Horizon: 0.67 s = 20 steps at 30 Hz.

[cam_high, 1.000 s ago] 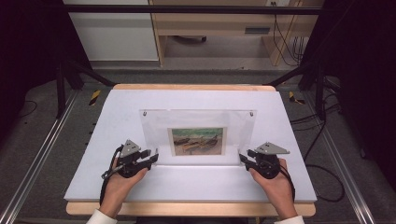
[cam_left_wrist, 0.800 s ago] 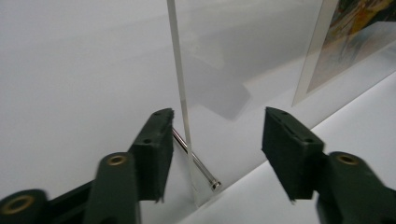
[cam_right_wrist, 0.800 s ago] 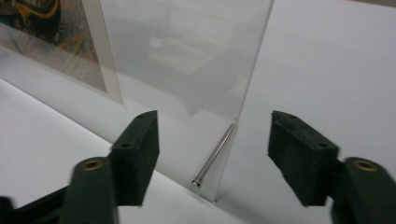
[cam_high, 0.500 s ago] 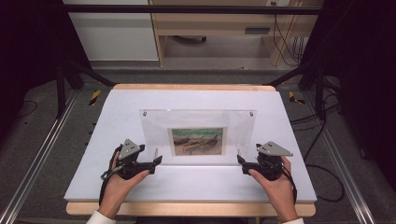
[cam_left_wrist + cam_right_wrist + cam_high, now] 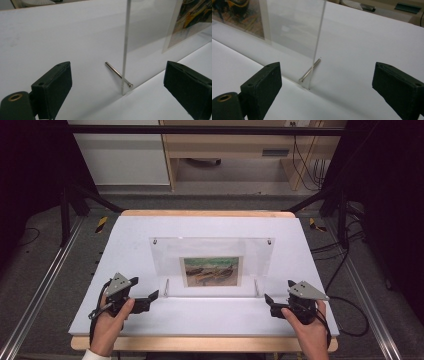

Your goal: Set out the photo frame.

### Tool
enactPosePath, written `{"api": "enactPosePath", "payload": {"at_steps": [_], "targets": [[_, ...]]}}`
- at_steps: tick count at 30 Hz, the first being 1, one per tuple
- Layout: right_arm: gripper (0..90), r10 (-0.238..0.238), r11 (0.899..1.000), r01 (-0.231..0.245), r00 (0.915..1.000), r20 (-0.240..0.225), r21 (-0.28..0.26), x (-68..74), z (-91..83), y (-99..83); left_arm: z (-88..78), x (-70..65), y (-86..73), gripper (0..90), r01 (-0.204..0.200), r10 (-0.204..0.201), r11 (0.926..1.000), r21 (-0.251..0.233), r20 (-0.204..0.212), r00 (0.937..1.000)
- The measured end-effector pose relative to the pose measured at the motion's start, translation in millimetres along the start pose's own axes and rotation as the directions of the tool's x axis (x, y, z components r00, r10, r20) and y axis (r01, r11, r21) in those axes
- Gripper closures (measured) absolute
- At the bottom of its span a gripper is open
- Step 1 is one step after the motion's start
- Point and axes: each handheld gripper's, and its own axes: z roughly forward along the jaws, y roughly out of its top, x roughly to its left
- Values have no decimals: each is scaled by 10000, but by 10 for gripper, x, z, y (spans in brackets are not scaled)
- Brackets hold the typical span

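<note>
Now both jaw pairs had just been opening, wide, nothing held. Clear upright acrylic picture frame [image 5: 210,265] stood between left gripper [image 5: 152,296] and right gripper [image 5: 269,301], its long axis spanning them; each side edge lay just ahead, equally near.
</note>
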Motion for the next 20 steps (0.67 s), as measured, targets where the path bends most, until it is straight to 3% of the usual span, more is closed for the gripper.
{"api": "enactPosePath", "payload": {"at_steps": [6,9,13,15,20], "targets": [[116,250,9997,-253,9984,501,51,-131,-47,-77,-65,166,-35,77,88,-91,10000,-45,-597,9982],[130,256,9995,-270,9961,849,152,-194,-34,-120,-91,274,-69,76,96,-100,9999,-40,-1136,9935],[142,27,9985,-107,9895,1448,545,-279,20,-191,-105,400,-118,76,50,-56,10000,-37,-1900,9818],[153,7,9982,-109,9851,1722,583,-318,29,-217,-107,472,-151,77,-78,92,9999,70,-2358,9717],[176,-35,9993,-51,9736,2283,368,-393,22,-274,-100,572,-205,76,-170,208,9997,157,-2856,9581]]}}
